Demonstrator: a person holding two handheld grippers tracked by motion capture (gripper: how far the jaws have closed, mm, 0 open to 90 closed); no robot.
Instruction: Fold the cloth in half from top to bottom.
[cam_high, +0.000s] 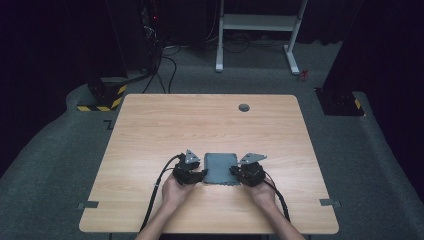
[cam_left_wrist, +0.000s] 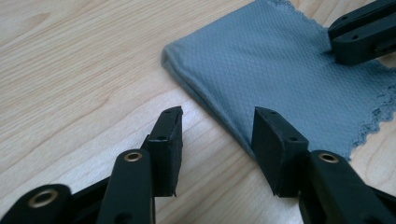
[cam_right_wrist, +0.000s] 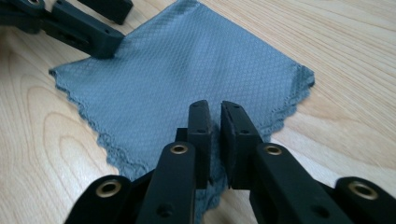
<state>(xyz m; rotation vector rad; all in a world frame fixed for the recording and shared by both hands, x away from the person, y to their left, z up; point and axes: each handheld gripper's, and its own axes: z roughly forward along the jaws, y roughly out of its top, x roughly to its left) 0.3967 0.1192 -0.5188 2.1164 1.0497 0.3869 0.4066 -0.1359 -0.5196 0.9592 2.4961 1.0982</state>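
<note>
Thin folded grey cloth (cam_right_wrist: 187, 79) looks floppy (grab the edges); right gripper (cam_right_wrist: 215, 116) is pinched onto its scalloped edge, left gripper (cam_left_wrist: 217, 126) gapes apart at the fold

My high view sits above near side of table (cam_high: 150, 125), faces forward and down, far enough to take in whole top plus floor beyond. My left gripper view rides low, close behind left tongs (cam_left_wrist: 217, 135), skimming wood. My right gripper view same, close behind right tongs (cam_right_wrist: 215, 126). All three share grey cloth (cam_high: 220, 167) (cam_left_wrist: 280, 79) (cam_right_wrist: 182, 79) and surrounding wood
</note>
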